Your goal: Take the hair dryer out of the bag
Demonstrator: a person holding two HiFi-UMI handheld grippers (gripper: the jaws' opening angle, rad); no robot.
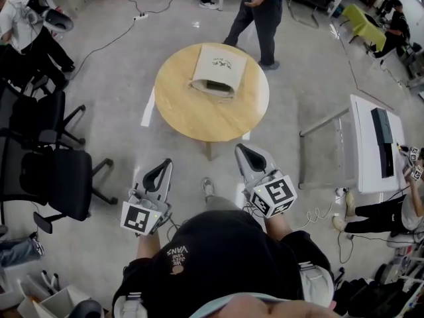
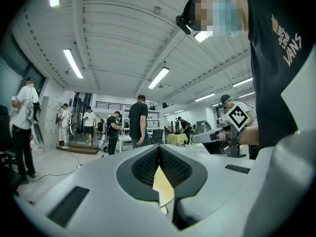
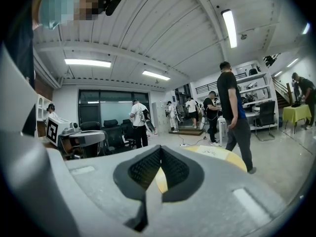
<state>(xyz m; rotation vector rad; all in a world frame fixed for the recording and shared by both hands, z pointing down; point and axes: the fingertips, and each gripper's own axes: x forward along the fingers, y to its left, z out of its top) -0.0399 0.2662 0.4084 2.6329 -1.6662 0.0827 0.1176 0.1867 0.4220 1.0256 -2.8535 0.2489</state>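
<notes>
**Two closed grippers facing the round wooden table (image 1: pixel 199 118).**
The left gripper (image 1: pixel 162 166) and right gripper (image 1: pixel 243 152) point toward 12 o'clock, each with its jaws pressed together on nothing, well apart from the table. The cream bag (image 1: pixel 222 63) lies on the tabletop's 12 o'clock half, dark mouth toward the person. The hair dryer cannot be made out. A bystander (image 1: pixel 258 12) stands at 1 o'clock.

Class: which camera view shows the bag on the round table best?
Head view: the whole bag from above, its opening visible. Right gripper view catches only a pale, nearly edge-on sliver of it; left gripper view doesn't show it.
</notes>
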